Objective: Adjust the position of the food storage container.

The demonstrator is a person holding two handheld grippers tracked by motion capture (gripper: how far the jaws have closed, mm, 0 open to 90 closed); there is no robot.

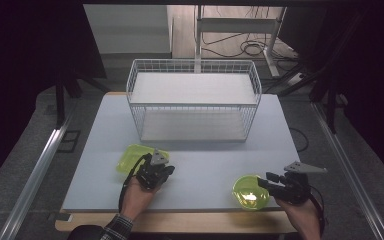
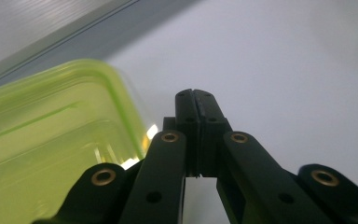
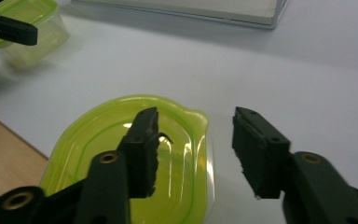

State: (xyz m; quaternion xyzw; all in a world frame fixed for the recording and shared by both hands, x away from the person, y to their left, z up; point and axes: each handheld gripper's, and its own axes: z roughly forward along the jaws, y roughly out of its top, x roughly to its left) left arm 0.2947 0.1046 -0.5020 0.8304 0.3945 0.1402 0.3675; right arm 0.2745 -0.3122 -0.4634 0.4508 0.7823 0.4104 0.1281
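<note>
A round yellow-green container [image 1: 247,192] [image 3: 98,135] sits near the table's front right edge. My right gripper [image 1: 261,181] [image 3: 196,116] is open and straddles its right rim, with one jaw over the inside and the other outside, and a gap shows between the pads and the rim. A rectangular yellow-green container [image 1: 132,157] [image 2: 51,130] [image 3: 46,32] lies at the front left. My left gripper [image 1: 169,170] [image 2: 196,95] is shut with nothing between its jaws, just beside that container's right edge.
A white two-level wire rack [image 1: 193,100] stands at the back middle of the grey table [image 1: 205,160]. A wooden strip [image 1: 190,222] runs along the front edge. Floor rails, cables and frame legs lie beyond the table.
</note>
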